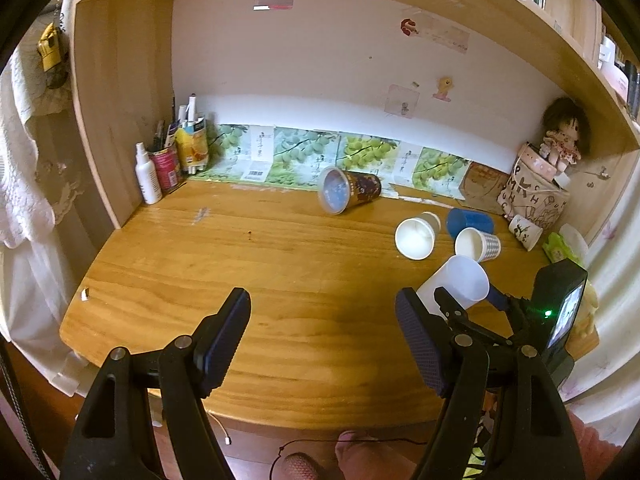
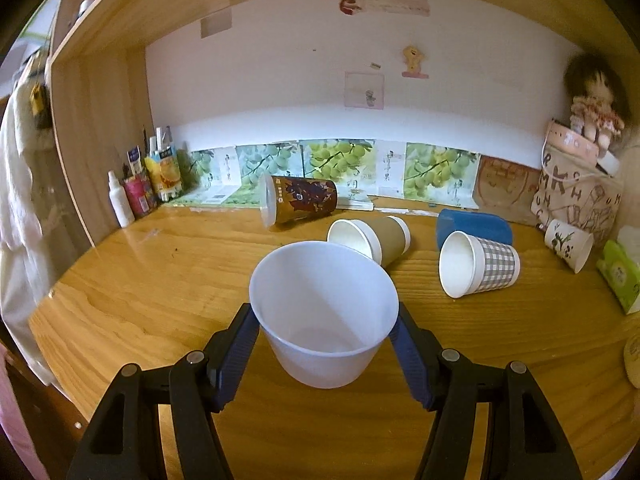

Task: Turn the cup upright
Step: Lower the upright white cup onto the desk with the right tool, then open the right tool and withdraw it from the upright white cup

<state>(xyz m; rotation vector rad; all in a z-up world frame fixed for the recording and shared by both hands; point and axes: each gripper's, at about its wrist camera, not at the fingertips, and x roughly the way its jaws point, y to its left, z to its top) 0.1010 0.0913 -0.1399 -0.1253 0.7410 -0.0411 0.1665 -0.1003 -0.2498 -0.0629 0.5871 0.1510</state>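
Note:
My right gripper [image 2: 325,320] is shut on a white plastic cup [image 2: 326,312], gripping its sides, mouth tilted up toward the camera, above the wooden desk [image 2: 160,280]. The same cup shows in the left wrist view [image 1: 460,284], held by the right gripper [image 1: 468,304]. My left gripper [image 1: 324,312] is open and empty over the desk's front. Other cups lie on their sides: a brown printed one [image 2: 298,200], a tan paper one [image 2: 372,238], a checked one [image 2: 478,264], a blue one [image 2: 474,226] and a white one with a bamboo print [image 2: 570,244].
Bottles and a pen holder [image 2: 140,188] stand at the back left corner. A printed bag with a doll [image 2: 580,184] sits at the back right, a green tissue pack [image 2: 620,276] near it. Grape-print cartons [image 2: 340,168] line the back wall.

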